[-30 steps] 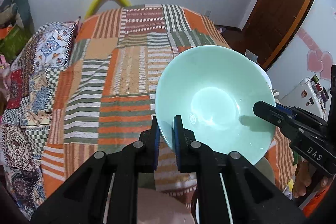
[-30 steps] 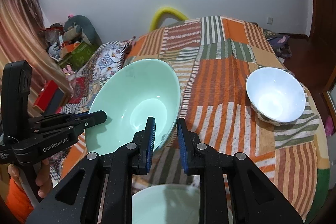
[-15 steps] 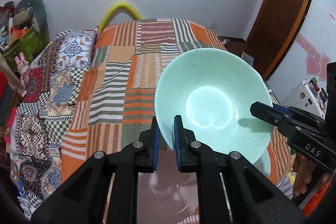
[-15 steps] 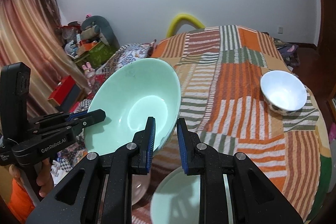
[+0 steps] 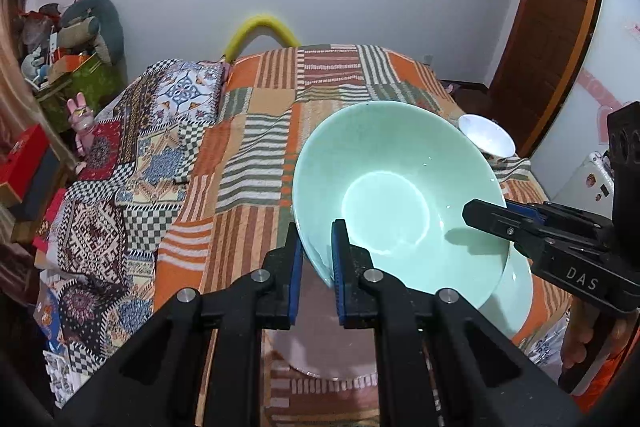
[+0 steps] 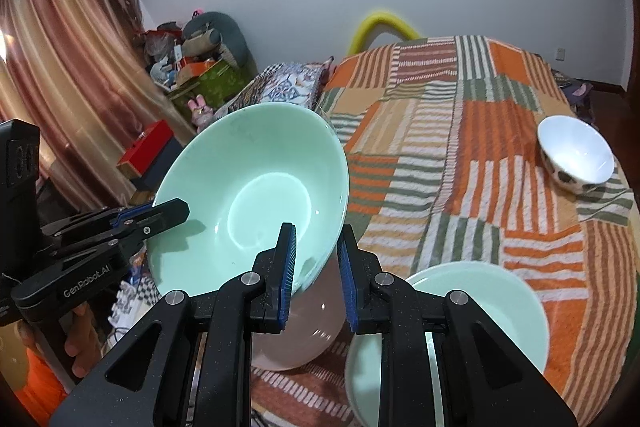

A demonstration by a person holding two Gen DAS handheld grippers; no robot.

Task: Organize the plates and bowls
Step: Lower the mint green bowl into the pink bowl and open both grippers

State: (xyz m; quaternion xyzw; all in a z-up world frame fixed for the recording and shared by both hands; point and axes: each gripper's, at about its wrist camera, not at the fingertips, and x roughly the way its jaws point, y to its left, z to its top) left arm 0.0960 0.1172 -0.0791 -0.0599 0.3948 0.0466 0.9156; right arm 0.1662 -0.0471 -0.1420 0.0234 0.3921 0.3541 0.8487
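A large mint green bowl (image 5: 396, 199) is held in the air above the bed by both grippers. My left gripper (image 5: 316, 259) is shut on its near-left rim. My right gripper (image 6: 316, 259) is shut on the opposite rim, and the bowl (image 6: 256, 203) fills the left of the right wrist view. Below it a pink plate (image 6: 304, 327) and a mint green plate (image 6: 480, 307) lie on the patchwork bedspread (image 6: 460, 155). A small white bowl (image 6: 576, 155) with dark spots stands at the far right of the bed, also in the left wrist view (image 5: 486, 141).
A patterned pillow (image 5: 184, 95) lies at the left of the bed. Boxes and toys (image 6: 192, 67) crowd the floor by the curtain. A yellow foam arch (image 5: 260, 31) stands at the bed's far end. A wooden door (image 5: 548, 39) is at the right.
Both grippers have lifted the green bowl higher and pulled back from the bed. The pink plate, green plate and white bowl below have come into view.
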